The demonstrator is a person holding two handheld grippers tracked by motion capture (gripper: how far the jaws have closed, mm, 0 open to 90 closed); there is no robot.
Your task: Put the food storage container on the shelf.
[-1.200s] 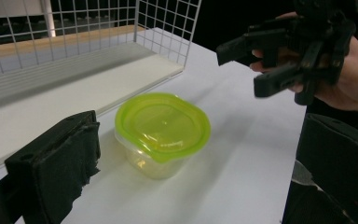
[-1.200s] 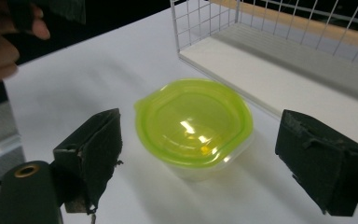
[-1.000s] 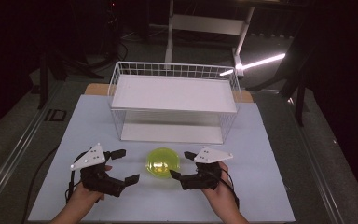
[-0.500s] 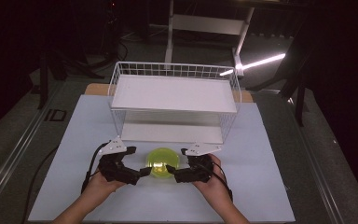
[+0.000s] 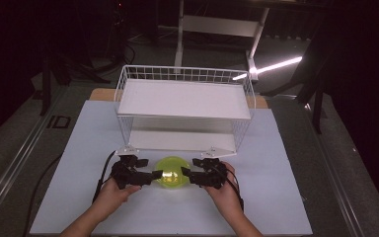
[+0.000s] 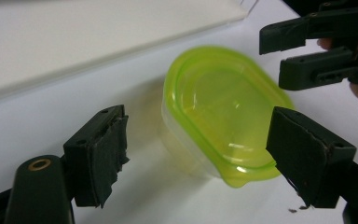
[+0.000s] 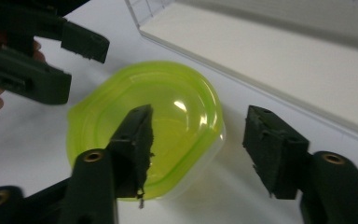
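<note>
A yellow-green lidded container (image 5: 171,172) stands on the white table just in front of the wire rack. My left gripper (image 5: 154,175) points at its left side and my right gripper (image 5: 186,174) at its right side. In the left gripper view the jaws of the left gripper (image 6: 199,120) straddle the container's near end (image 6: 219,107); they have just been closing, but the pads stay clear of it. In the right gripper view the right gripper (image 7: 200,116) has also just been closing, with the container's rim (image 7: 168,121) between its jaws and a gap at the right pad (image 7: 270,144).
A white wire rack (image 5: 185,98) with two shelves stands right behind the container. Its front feet (image 5: 128,149) are close to my hands. Cables trail from both grippers toward the table's near edge. The white table surface (image 5: 286,197) stretches to either side.
Both hands moved inward and forward from wider positions to flank the container. Their jaws now reach its two sides.
</note>
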